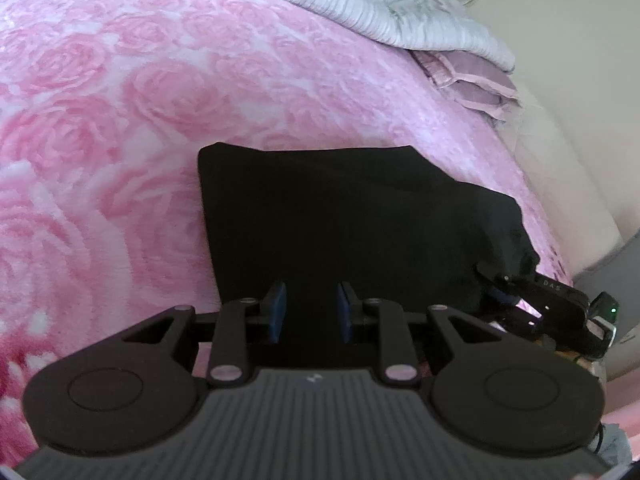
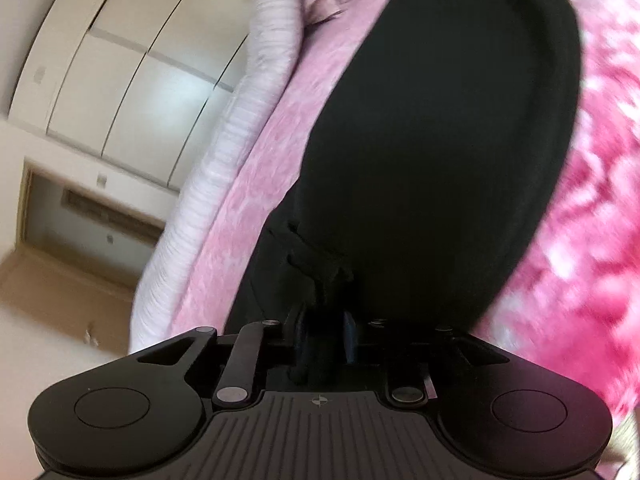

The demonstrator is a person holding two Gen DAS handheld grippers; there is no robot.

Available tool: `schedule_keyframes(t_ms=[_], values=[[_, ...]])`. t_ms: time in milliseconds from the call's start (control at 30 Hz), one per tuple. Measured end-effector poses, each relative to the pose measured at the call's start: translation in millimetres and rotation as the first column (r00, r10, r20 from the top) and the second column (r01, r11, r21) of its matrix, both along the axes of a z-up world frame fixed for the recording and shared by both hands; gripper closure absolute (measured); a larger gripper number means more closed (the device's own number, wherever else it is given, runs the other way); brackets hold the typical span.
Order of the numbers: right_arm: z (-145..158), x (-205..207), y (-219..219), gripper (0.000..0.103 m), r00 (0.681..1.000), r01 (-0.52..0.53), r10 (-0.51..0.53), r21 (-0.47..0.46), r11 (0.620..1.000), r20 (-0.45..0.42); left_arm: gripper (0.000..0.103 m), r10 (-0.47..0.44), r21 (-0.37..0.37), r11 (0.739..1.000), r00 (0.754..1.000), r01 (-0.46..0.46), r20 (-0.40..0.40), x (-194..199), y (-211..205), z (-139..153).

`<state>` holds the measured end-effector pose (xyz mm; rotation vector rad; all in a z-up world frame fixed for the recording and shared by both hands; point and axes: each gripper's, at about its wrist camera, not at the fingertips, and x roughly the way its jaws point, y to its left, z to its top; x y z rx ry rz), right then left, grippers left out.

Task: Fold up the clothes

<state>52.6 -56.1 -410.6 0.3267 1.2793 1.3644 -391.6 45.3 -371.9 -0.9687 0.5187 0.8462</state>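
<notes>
Bedding of pink rose pattern, the blanket [image 1: 120, 128], covers the bed and lies bare and flat to the left of and beyond the black garment [image 1: 340, 208], giving broad open room on that side. To the right the room is tight: the garment's right side lies close to the bed's edge, where a pale wall [image 1: 580, 100] begins. At the far end a grey-white striped quilt [image 1: 360, 4] is bunched along the edge, with a folded pink cloth [image 1: 472, 84] just below it. From the right wrist view, cream cupboard doors [image 2: 120, 60] stand beyond the quilt. Garment condition: folded into a compact dark block, left edge straight, far edge nearly straight, right corner slumped and creased; a second layer shows as a ridge along its outline. Left claw [image 1: 311, 312] sits over the garment's near edge, blue pads [image 1: 278, 308] partly apart with black cloth between them; whether they press on it cannot be told. Right claw [image 2: 324, 340] is at the right corner, narrowly parted with dark fabric bunched between the fingers; grip cannot be confirmed.
</notes>
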Motion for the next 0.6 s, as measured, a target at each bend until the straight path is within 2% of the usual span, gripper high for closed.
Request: schedule_keyframes(t_ms=[33, 233, 300, 400, 467, 500, 600], values=[[1, 0, 3, 0.098, 0.999, -0.018, 0.018, -0.012, 1.0, 0.026, 0.081, 0.003, -0.008, 1.0, 1.0, -0.003, -0.001, 0, 2, -2], [12, 4, 9, 0.099, 0.989, -0.089, 0.088, 0.001, 0.996, 0.121, 0.081, -0.048, -0.015, 0.999, 0.997, 0.047, -0.053, 14, 24, 2], [29, 3, 10, 0.099, 0.976, -0.105, 0.092, 0.06, 0.993, 0.196, 0.081, -0.076, -0.01, 0.997, 0.996, 0.076, -0.052, 22, 30, 8], [58, 18, 7, 0.099, 0.941, -0.113, 0.057, 0.148, 0.983, 0.334, 0.081, -0.124, -0.012, 0.992, 0.992, 0.124, -0.024, 35, 34, 10], [67, 37, 0, 0.099, 0.93, -0.072, -0.004, 0.192, 0.979, 0.369, 0.081, -0.163, -0.013, 0.987, 0.987, 0.163, -0.011, 48, 36, 9], [65, 46, -1, 0.099, 0.929, -0.037, -0.033, 0.18, 0.983, 0.369, 0.081, -0.183, -0.02, 0.983, 0.983, 0.182, -0.013, 55, 36, 5], [36, 81, -4, 0.099, 0.936, 0.074, -0.092, 0.067, 0.995, 0.34, 0.081, -0.228, -0.044, 0.973, 0.973, 0.227, -0.025, 74, 36, -7]])
